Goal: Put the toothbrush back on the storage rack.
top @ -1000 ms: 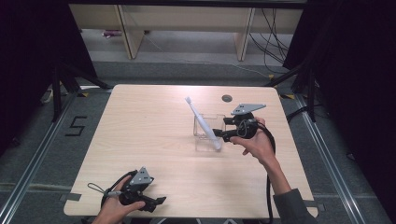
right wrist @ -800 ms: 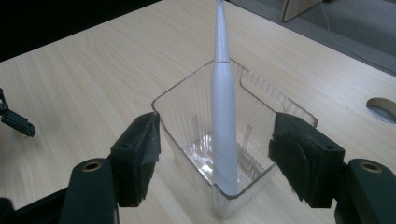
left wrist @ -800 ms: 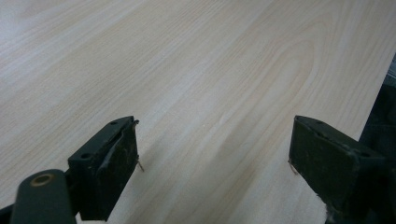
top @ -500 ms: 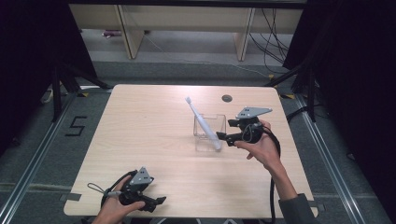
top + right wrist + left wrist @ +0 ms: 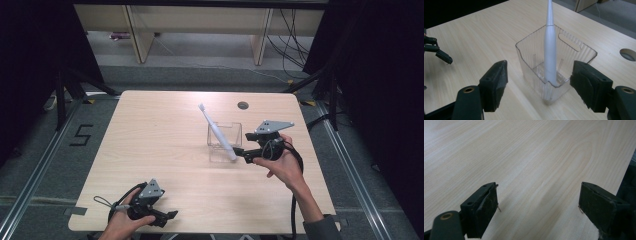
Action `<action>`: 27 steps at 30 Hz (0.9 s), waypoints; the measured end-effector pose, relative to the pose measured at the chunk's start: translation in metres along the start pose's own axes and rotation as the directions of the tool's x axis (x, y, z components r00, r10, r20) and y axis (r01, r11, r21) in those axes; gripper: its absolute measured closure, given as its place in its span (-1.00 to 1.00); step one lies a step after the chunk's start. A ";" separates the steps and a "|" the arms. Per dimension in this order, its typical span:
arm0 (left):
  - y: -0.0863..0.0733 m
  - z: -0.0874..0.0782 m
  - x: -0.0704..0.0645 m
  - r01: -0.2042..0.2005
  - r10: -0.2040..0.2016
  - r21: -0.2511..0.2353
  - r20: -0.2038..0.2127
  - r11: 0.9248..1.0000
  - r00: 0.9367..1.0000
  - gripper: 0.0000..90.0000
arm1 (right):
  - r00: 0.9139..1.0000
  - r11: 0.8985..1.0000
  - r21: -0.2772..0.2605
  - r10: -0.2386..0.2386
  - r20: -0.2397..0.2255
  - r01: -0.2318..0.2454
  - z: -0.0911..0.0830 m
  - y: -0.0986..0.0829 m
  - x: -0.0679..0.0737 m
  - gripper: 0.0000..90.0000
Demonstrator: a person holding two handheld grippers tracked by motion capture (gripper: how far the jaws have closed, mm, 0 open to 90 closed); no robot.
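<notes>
Right gripper point(image 5: 239, 150) backed off toothbrush point(image 5: 218, 133) (jaws apart); bin point(image 5: 534, 47) unlabelled.

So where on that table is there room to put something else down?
Plenty. The whole left half of the table is bare wood, from the far edge down to the left tool. The crowded spot is right of the middle, where the clear box with the toothbrush stands before the right tool.

The toothbrush point(image 5: 550, 47) head is cut off by the right gripper view's top edge.
</notes>
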State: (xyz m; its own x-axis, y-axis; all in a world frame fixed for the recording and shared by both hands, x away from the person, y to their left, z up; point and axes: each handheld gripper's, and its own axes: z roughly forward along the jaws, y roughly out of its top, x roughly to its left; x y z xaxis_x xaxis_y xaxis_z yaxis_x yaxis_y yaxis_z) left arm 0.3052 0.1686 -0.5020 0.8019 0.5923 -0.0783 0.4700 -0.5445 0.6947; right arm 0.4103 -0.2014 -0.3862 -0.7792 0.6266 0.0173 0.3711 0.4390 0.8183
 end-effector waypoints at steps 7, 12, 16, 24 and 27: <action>0.000 0.000 0.000 0.003 -0.003 -0.002 0.003 1.000 1.000 -0.67 | 1.000 1.000 0.006 0.015 -0.009 -0.015 -0.002 -0.007 0.003 -0.34; 0.000 0.000 0.000 0.003 -0.003 -0.002 0.003 1.000 1.000 -0.67 | 1.000 1.000 0.007 0.021 -0.006 -0.021 -0.004 -0.010 0.004 -0.34; 0.000 0.000 -0.001 0.003 -0.003 -0.002 0.003 1.000 1.000 -0.67 | 0.999 0.999 0.004 0.033 0.010 -0.033 -0.006 -0.013 0.006 -0.34; 0.000 0.001 -0.001 0.003 -0.003 -0.002 0.004 1.000 1.000 -0.67 | 0.999 0.999 0.001 0.033 0.018 -0.033 -0.006 -0.021 0.006 -0.51; 0.000 0.001 -0.001 0.002 -0.002 -0.002 0.003 1.000 1.000 -0.67 | 0.998 0.998 0.013 0.063 0.030 -0.063 -0.007 -0.023 0.007 -0.61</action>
State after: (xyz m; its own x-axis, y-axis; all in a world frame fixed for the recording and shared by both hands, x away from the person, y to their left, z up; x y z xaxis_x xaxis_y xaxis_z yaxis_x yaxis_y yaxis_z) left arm 0.3048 0.1678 -0.5024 0.8022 0.5914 -0.0816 0.4707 -0.5425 0.6958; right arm 0.3925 -0.2120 -0.4008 -0.7389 0.6718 0.0512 0.4262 0.4072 0.8078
